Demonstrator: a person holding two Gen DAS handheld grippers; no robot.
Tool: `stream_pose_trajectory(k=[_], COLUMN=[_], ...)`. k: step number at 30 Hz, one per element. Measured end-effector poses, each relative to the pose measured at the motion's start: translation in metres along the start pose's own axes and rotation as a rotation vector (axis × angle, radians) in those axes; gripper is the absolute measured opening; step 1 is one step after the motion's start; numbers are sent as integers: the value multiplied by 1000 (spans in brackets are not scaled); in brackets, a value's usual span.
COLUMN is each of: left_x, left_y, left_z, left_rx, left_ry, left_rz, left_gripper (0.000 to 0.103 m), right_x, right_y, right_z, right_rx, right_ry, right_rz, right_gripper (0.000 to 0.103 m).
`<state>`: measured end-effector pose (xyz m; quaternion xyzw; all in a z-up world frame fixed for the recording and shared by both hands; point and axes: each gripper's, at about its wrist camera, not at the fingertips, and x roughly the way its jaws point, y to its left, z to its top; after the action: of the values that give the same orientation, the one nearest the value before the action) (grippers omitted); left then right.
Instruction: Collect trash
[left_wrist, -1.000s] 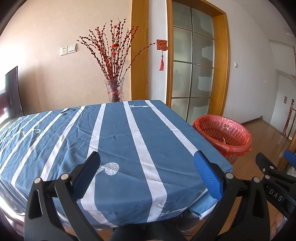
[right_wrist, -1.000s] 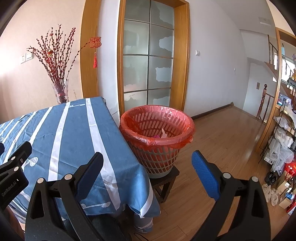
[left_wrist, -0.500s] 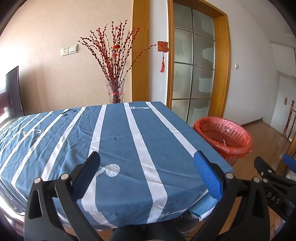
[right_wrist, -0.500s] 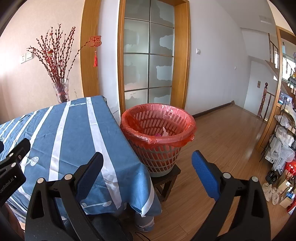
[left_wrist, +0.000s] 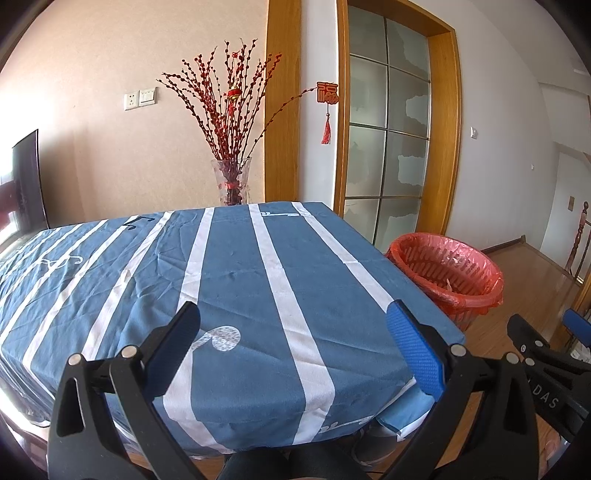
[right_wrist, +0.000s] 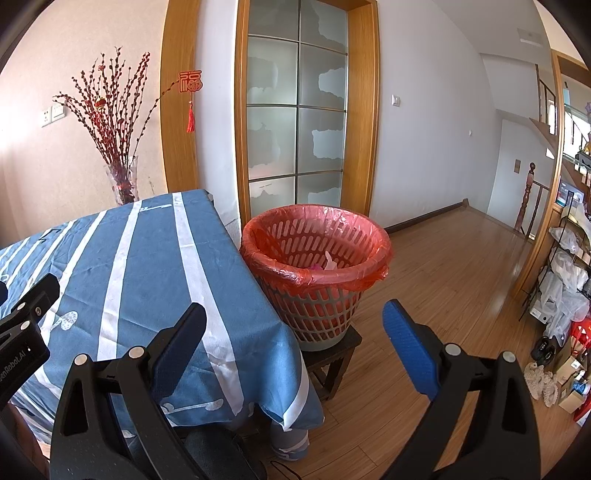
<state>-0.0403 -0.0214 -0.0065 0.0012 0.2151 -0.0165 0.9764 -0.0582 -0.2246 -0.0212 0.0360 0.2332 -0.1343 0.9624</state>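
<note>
A slatted waste basket (right_wrist: 314, 266) lined with a red plastic bag stands on a low dark stool (right_wrist: 332, 350) beside the table's right edge; the left wrist view shows the basket (left_wrist: 448, 273) too. Some pale and pink trash (right_wrist: 325, 263) lies inside it. My right gripper (right_wrist: 295, 343) is open and empty, held in front of the basket. My left gripper (left_wrist: 295, 343) is open and empty over the near edge of the blue and white striped tablecloth (left_wrist: 229, 280). I see no loose trash on the cloth.
A glass vase of red branches (left_wrist: 231, 181) stands behind the table's far edge. A frosted glass door (right_wrist: 295, 122) in a wooden frame is behind the basket. Wooden floor (right_wrist: 454, 280) stretches right to a cluttered rack (right_wrist: 565, 280). A dark screen (left_wrist: 27, 181) stands at far left.
Both views have shifted slightly, as if both grippers rose and drew back a little; the table and basket sit a bit lower in view. Both grippers stay open and empty.
</note>
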Motion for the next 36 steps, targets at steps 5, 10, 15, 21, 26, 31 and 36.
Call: stream_pose_trajectory(k=[5, 10, 15, 21, 26, 31, 36], left_x=[0, 0, 0, 0, 0, 0, 0], left_y=[0, -1, -1, -1, -1, -1, -3], left_z=[-1, -1, -1, -2, -2, -2, -4], left_rx=[-2, -2, -3, -3, -3, -4, -4], left_ry=[2, 3, 3, 4, 5, 5, 8], left_rz=[0, -1, -1, -1, -1, -1, -3], left_gripper=[99, 99, 99, 99, 99, 99, 99], right_x=[0, 0, 0, 0, 0, 0, 0], right_y=[0, 0, 0, 0, 0, 0, 1], right_z=[0, -1, 0, 0, 0, 0, -3], right_rx=[1, 1, 1, 1, 1, 2, 2], right_ry=[0, 1, 1, 1, 2, 2, 3], right_rz=[0, 0, 1, 0, 1, 1, 1], right_gripper=[96, 96, 96, 96, 96, 96, 96])
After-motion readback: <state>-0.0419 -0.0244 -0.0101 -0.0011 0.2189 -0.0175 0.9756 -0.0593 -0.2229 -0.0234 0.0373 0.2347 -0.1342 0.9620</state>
